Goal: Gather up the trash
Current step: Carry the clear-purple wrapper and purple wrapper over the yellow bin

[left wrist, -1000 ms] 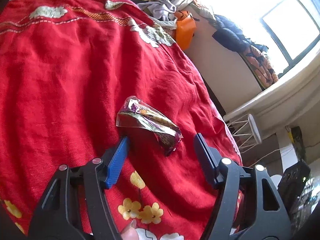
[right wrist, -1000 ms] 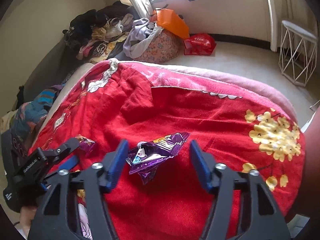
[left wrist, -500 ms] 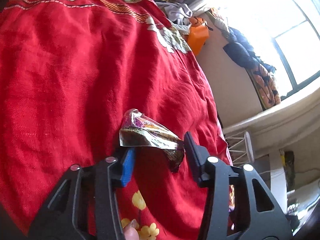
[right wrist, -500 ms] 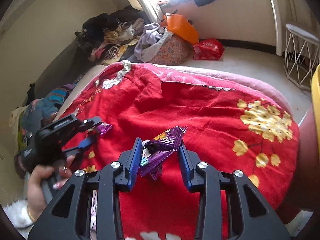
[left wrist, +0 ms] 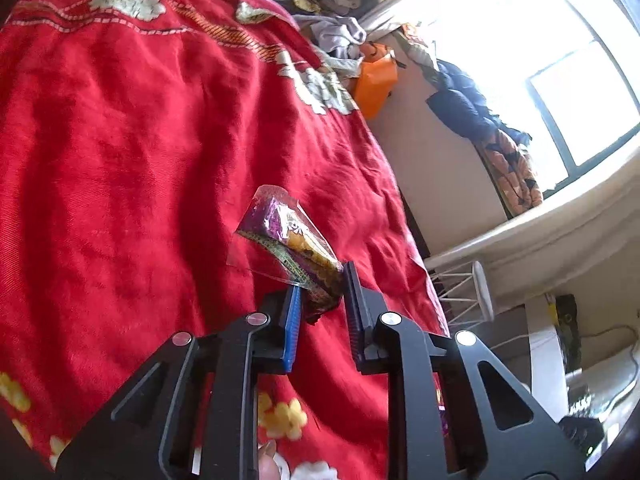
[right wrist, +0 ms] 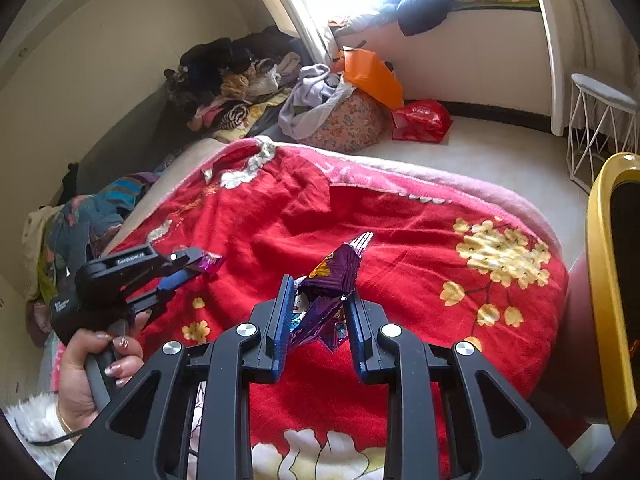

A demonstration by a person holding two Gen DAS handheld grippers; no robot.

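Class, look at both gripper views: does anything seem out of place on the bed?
Two crumpled snack wrappers are litter on the red blanket; the left gripper and right gripper are closing on them.

Both tongs (left wrist: 320,304) (right wrist: 318,312) closing, angled downward

One crinkly snack wrapper (left wrist: 294,246) is see-through at its edges, with purple, yellow and green print. Its dark lower end is squeezed between two blue fingers (left wrist: 291,330), and its clear top tilts up over the red bed blanket (left wrist: 132,152). A second wrapper (right wrist: 328,292) is shiny purple, crumpled and standing up, pinched between two other blue fingers (right wrist: 280,320), with its jagged top end pointing up.
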